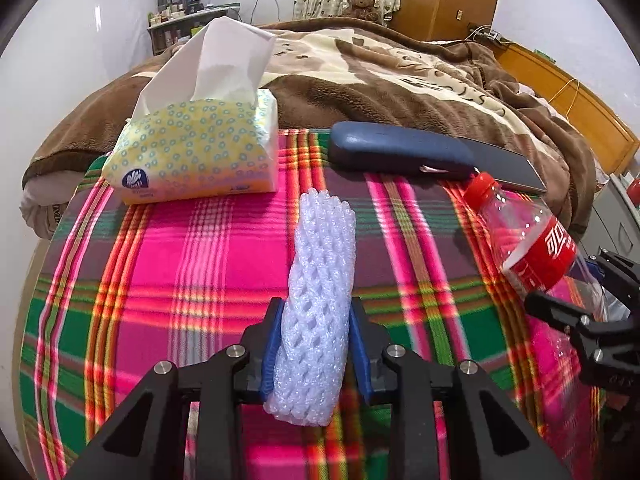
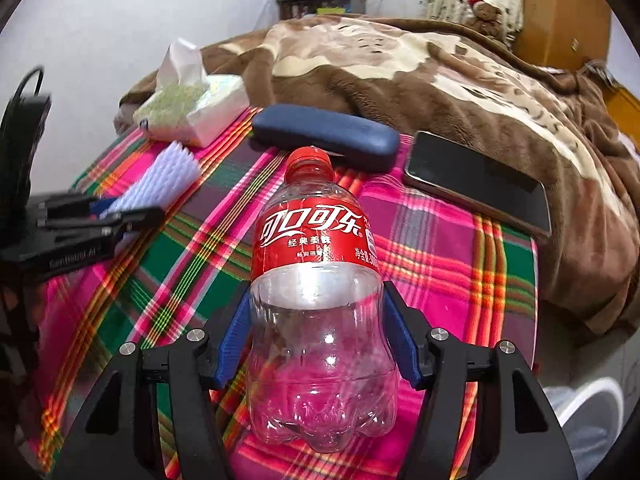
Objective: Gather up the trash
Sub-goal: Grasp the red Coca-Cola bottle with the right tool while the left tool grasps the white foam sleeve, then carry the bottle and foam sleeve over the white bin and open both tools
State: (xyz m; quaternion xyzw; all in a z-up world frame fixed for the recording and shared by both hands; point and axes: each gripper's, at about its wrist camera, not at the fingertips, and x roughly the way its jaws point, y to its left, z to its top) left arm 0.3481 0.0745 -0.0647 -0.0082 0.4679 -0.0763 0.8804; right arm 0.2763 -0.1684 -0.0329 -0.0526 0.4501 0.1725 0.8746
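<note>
My left gripper (image 1: 317, 312) is shut on a white foam fruit net (image 1: 320, 280), which sticks out forward between the blue pads over the plaid cloth (image 1: 180, 272). My right gripper (image 2: 318, 300) is shut on an empty clear cola bottle (image 2: 316, 280) with a red label and red cap, held by its lower half with the cap pointing away. In the left wrist view the bottle (image 1: 532, 240) and right gripper (image 1: 576, 304) show at the right. In the right wrist view the foam net (image 2: 168, 176) and left gripper (image 2: 104, 216) show at the left.
A tissue pack (image 1: 196, 156) lies at the far left of the cloth, a blue glasses case (image 1: 400, 152) at the far middle, and a phone (image 2: 480, 180) to its right. A bed with a brown blanket (image 1: 380, 72) lies behind. The table edge drops off at right.
</note>
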